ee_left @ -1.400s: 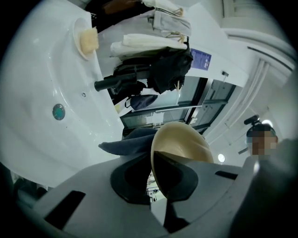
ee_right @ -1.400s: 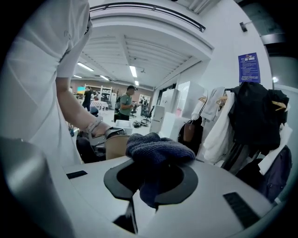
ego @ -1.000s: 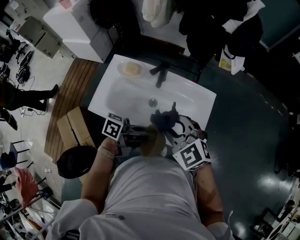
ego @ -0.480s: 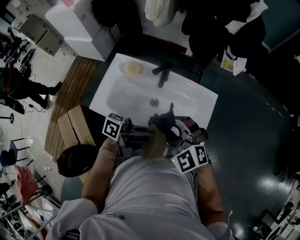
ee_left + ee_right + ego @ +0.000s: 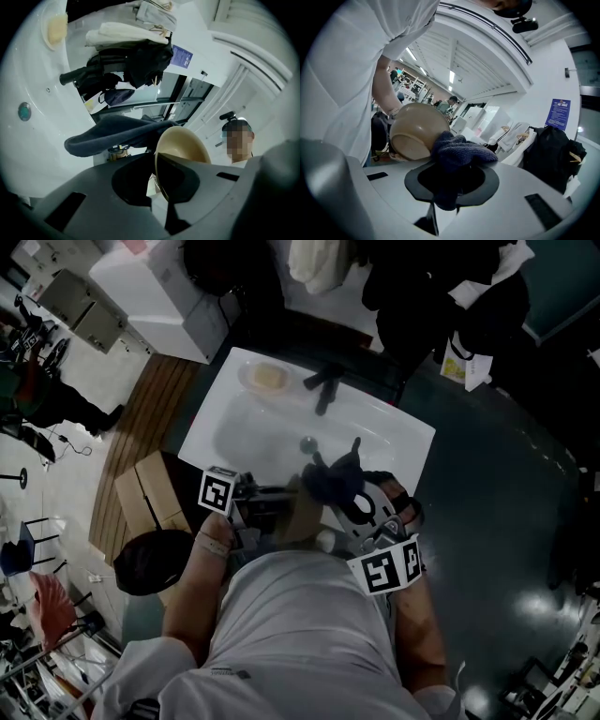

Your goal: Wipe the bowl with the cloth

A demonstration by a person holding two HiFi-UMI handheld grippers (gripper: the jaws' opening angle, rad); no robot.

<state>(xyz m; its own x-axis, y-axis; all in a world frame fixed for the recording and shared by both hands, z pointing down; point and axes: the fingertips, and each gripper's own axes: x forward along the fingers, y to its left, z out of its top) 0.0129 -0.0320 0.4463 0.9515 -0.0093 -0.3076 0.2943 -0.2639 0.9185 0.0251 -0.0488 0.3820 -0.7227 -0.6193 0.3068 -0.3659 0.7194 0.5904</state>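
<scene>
A tan bowl (image 5: 302, 514) is held on edge over the front rim of the white sink (image 5: 244, 432). My left gripper (image 5: 272, 512) is shut on its rim; in the left gripper view the bowl (image 5: 180, 152) stands between the jaws. My right gripper (image 5: 342, 498) is shut on a dark blue cloth (image 5: 333, 477), which lies against the bowl. In the right gripper view the cloth (image 5: 457, 152) bunches out of the jaws and touches the bowl (image 5: 417, 131). From the left gripper the cloth (image 5: 112, 133) drapes over the bowl's upper edge.
A black tap (image 5: 323, 385) and a soap dish (image 5: 262, 378) sit at the sink's back edge, the drain (image 5: 307, 442) in the basin. A dark bin (image 5: 150, 562) and cardboard boxes (image 5: 150, 493) stand on the floor to the left. Clothes hang behind the sink.
The right gripper has shifted a little right and back with the cloth, sliding it over the bowl. The left gripper with the bowl has moved slightly left.
</scene>
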